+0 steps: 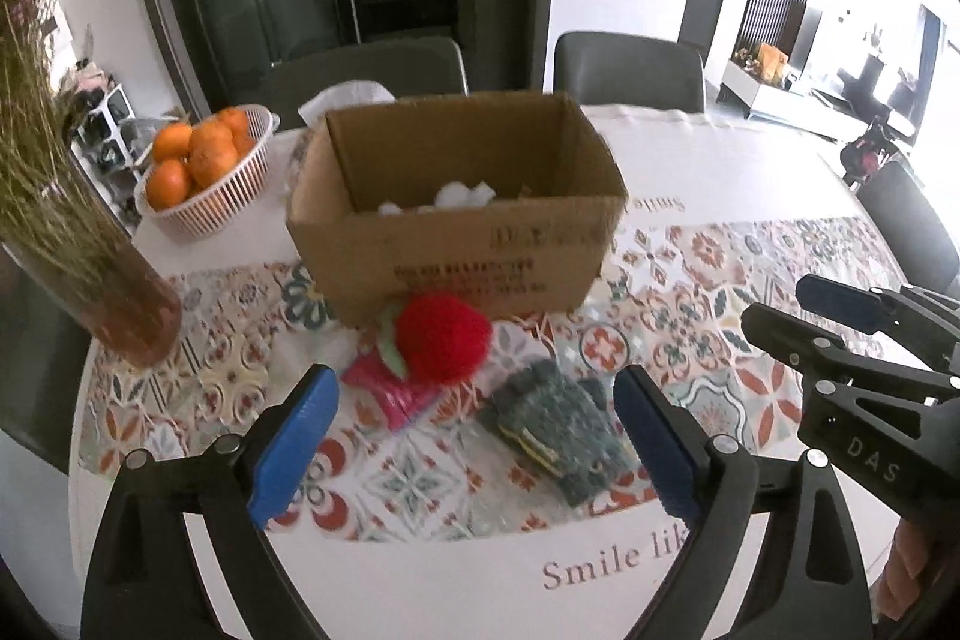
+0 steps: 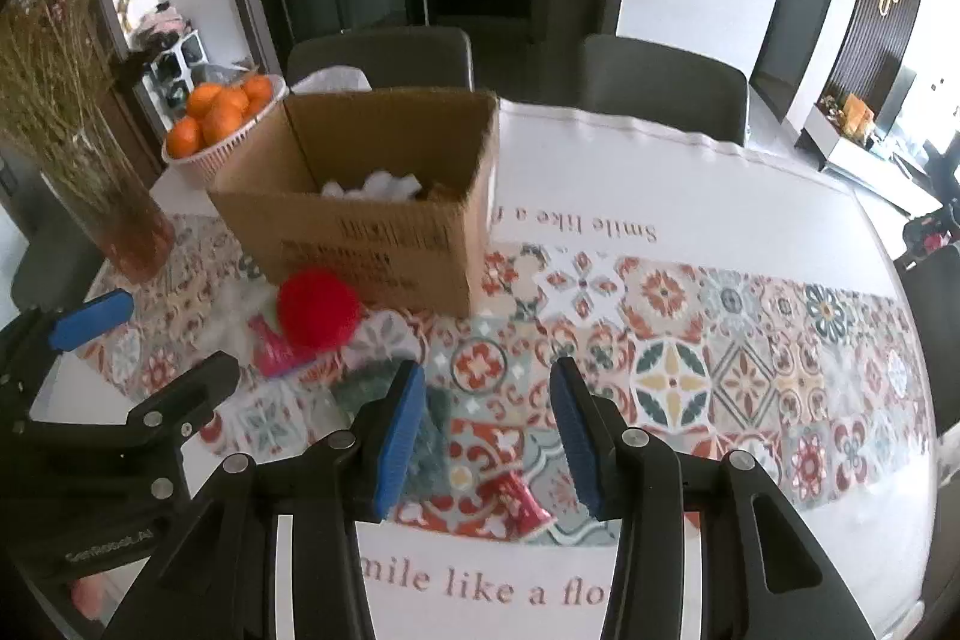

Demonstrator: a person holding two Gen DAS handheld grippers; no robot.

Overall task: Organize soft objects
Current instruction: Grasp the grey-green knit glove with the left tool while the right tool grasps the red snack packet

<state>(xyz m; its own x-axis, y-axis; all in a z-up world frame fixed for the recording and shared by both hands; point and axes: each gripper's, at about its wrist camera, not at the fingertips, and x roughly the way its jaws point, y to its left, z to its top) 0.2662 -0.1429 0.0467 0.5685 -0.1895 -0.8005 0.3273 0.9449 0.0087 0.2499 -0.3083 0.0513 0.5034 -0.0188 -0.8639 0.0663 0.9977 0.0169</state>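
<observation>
Left wrist view shows the left gripper (image 1: 474, 451) spread wide and holding nothing, low over the patterned runner (image 1: 708, 340). Between its blue pads lie a grey-green knitted piece (image 1: 555, 421), a pink item (image 1: 390, 391) and a red knitted strawberry (image 1: 444, 340) touching the cardboard box (image 1: 456, 244). White soft pieces (image 1: 459, 196) sit inside the box. The right gripper (image 2: 486, 427) also stands wide and empty, over bare runner, with clear cloth toward the table's right edge (image 2: 918, 460).
</observation>
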